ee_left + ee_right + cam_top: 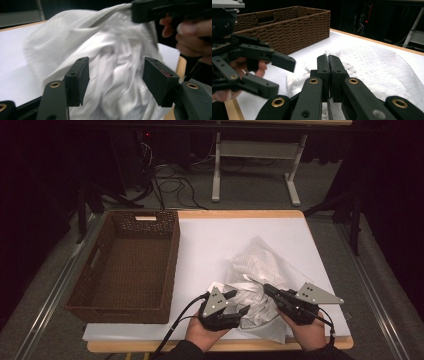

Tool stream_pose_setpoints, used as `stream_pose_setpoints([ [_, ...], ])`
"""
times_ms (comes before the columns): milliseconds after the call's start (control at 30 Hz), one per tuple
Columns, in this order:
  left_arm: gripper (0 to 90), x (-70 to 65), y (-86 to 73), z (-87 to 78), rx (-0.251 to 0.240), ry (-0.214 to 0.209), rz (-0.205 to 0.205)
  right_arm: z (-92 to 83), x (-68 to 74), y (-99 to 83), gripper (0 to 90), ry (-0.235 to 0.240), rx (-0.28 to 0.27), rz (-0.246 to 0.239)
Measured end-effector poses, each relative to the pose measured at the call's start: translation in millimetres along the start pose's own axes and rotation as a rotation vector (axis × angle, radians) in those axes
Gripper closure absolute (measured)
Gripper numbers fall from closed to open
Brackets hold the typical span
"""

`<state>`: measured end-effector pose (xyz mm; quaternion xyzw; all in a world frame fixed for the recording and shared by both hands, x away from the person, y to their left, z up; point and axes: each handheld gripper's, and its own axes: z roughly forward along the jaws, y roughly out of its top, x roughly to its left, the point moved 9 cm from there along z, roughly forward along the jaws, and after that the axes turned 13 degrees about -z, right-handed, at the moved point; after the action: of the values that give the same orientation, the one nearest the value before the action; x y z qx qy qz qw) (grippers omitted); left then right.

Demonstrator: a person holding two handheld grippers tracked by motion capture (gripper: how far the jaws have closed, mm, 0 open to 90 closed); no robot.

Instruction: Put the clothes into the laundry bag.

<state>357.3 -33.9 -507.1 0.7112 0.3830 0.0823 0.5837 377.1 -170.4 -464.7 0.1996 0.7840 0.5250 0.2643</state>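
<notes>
A white mesh bag (257, 260) lies on the white sheet (210, 240) near the table's front, and a crumpled white cloth (250, 295) bulges out of its near end. My right gripper (266, 287) is shut on the bag's edge and holds it up; its jaws (328, 60) press together on the thin mesh (374, 67). My left gripper (239, 301) stands open just left of the cloth. In the left gripper view its jaws (116, 77) are wide apart with the cloth (117, 65) close in front of them, untouched by the pads. The right gripper (140, 11) grips the mesh at the top there.
A brown wicker basket (172, 265) stands on the table's left side, its inside bare. The wooden table edge (220, 346) runs just in front of both hands. Cables and a desk frame (216, 170) lie on the floor beyond the table.
</notes>
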Motion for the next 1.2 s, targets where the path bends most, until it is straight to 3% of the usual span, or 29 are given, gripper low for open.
stream_pose_setpoints([
  [200,36.7,28.4,-10.4,-5.4,0.000,0.080,-0.023,0.6,0.5,-0.5,89.7,-0.003,0.005,0.001],
  [367,28.0,49.9,-31.9,6.6,0.104,0.118,-0.101,0.0,1.0,-1.1,89.7,-0.005,0.007,0.000],
  [467,27.0,53.9,-41.9,10.9,0.161,0.142,-0.110,-0.6,0.4,-1.1,89.7,-0.003,0.005,-0.002],
  [533,32.1,53.5,-43.8,12.1,0.180,0.143,-0.107,-0.9,0.1,-1.2,89.7,-0.003,0.004,0.000],
  [633,55.0,52.7,-45.5,12.5,0.188,0.145,-0.099,-1.2,-0.2,-1.4,89.7,-0.002,0.004,-0.003],
  [767,78.2,54.7,-44.3,11.2,0.176,0.153,-0.114,-0.9,0.3,-1.5,89.7,-0.001,0.004,-0.004],
  [833,84.0,55.7,-42.6,9.2,0.164,0.161,-0.117,-1.0,0.3,-1.7,89.7,-0.003,0.007,-0.001],
  [1000,86.5,52.0,-27.6,-0.2,0.073,0.159,-0.112,-0.2,0.6,-2.1,89.7,-0.001,0.006,-0.004],
  [1200,86.9,22.8,-3.7,-8.1,-0.028,0.081,-0.056,0.9,1.2,-2.4,89.7,-0.002,0.009,-0.005],
])
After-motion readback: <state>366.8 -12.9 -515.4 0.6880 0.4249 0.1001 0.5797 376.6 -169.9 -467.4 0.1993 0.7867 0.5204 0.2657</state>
